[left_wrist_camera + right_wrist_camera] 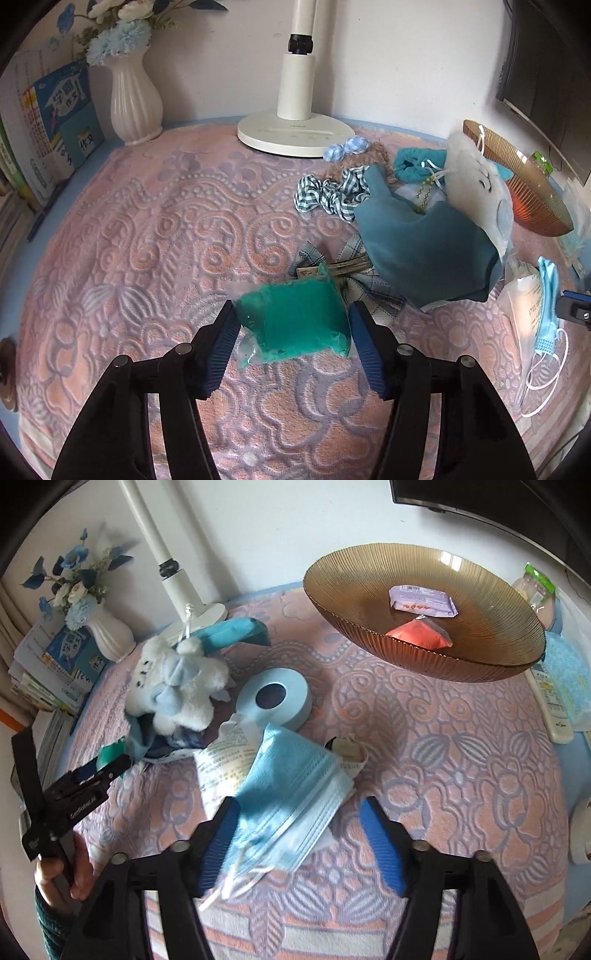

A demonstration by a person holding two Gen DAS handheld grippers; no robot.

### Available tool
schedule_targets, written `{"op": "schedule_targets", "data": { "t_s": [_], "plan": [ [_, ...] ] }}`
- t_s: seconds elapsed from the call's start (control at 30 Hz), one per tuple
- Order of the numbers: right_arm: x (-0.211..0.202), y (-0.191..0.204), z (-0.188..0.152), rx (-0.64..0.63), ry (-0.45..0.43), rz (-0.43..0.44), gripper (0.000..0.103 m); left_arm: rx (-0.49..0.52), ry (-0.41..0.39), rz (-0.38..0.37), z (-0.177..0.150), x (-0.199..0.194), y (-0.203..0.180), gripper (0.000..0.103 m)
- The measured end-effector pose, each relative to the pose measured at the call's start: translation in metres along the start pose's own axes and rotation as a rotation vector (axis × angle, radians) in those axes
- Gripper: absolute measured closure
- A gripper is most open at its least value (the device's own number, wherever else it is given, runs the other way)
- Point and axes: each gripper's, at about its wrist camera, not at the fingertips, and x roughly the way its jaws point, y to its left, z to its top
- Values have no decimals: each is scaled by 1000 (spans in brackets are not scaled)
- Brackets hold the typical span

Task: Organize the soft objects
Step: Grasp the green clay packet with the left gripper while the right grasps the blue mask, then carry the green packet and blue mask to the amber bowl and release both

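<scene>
Left gripper [293, 326]: jaws part-way apart, one on each side of the green pouch [295, 319]; both pads at its edges, but whether they press I cannot tell
Green pouch: flat on the cloth [147, 229], in front of a plaid bow [354, 273]
Right gripper [295, 834]: jaws wide apart over the mask [291, 801]; left pad beside its edge, right pad clear of it
Mask: pale blue, pleated, lying on a printed wrapper [221, 760]; ear loops trail toward the camera
Plush [177, 686]: white and blue, on a heap of blue fabric left of a round blue lid [275, 698]
Bowl [424, 653]: amber, ribbed, at the far right; holds a lilac packet [423, 602] and a red packet [419, 633]
Person's hand [62, 867]: at the left edge of the right view, holding the left gripper's handle
Back wall: lamp [295, 125] and vase [135, 99]
</scene>
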Motion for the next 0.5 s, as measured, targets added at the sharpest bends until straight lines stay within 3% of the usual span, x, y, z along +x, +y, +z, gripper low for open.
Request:
{"op": "schedule_targets", "data": {
  "t_s": [0.07,0.13,0.17,0.23,0.3,0.5],
  "plan": [
    [7,-1,0,14,7,6,30,-20,-19,-17,-4,-3,2,47],
    [10,-1,-2,12,-1,12,49,-39,-30,-29,-8,-7,4,47],
    [10,0,-2,5,-4,17,52,-46,-44,-42,-10,-10,6,47],
    [9,2,-4,-5,-7,57,76,-65,-81,-72,-14,-21,7,47],
    [5,3,-6,-17,-28,56,88,-81,-117,-102,-17,-30,7,47],
    [-24,3,-13,-68,-114,4,91,-101,-176,-162,-27,-50,-1,47]
  ]
}}
